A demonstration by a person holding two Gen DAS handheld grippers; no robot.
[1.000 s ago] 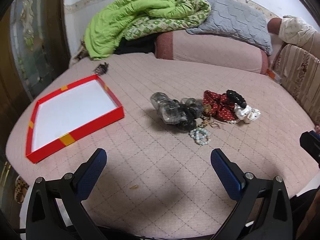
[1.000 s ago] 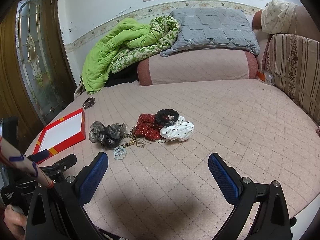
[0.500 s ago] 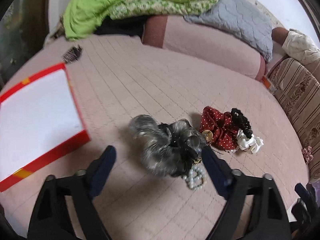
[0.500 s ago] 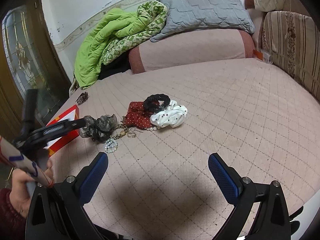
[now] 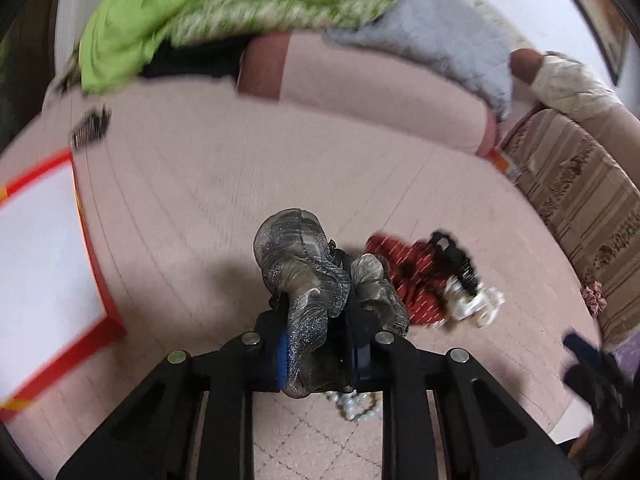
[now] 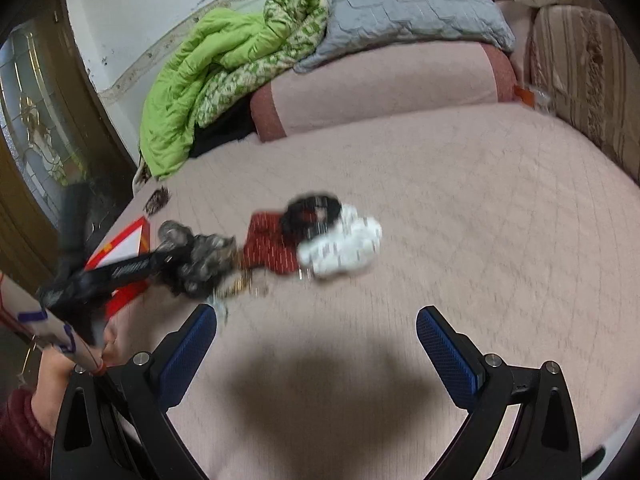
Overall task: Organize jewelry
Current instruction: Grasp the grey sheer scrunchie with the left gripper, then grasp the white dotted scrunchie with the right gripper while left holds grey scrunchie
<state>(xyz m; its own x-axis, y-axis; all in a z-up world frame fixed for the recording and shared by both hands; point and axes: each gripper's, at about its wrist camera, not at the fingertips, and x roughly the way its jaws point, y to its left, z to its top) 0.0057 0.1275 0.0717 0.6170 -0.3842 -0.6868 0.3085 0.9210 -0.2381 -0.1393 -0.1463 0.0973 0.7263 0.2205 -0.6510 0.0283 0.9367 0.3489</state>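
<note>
Bed [image 5: 248,184]: the pink quilted bed fills the middle of both views, and everything sits on it.
Bolster [image 6: 384,84]: a long pink roll with dark red ends, across the top of the frame.
Green blanket [image 6: 208,80]: crumpled, upper left of the right wrist view, draped over the bolster's left end.
Grey pillow [image 6: 404,4]: on top of the bolster, top centre, touching the blanket.
Red tray [image 5: 44,256]: white inside, red rim, at the left edge of the left wrist view, well apart from the pile of accessories.
Left gripper [image 5: 320,354]: bottom centre of its own view; its fingers have just been closing and now pinch the grey scrunchie between the blue pads.
Right gripper [image 6: 316,344]: bottom of its view, fingers spread wide with only bare bed between them.
Grey scrunchie [image 5: 308,268]: shiny grey fabric bulging up out of the left fingers, centre of the frame; whether it is off the bed I cannot tell.
Red scrunchie [image 5: 404,276]: dotted, just right of the grey one.
White scrunchie [image 6: 344,244]: dotted, touching the red one's right side.
Black hair tie [image 6: 312,210]: lying over the red and white ones.
Bead bracelet [image 5: 356,406]: pale beads peeking out under the left gripper, lower centre.
Hair clip [image 5: 90,132]: dark, blurred, upper left, near the tray's far corner.
</note>
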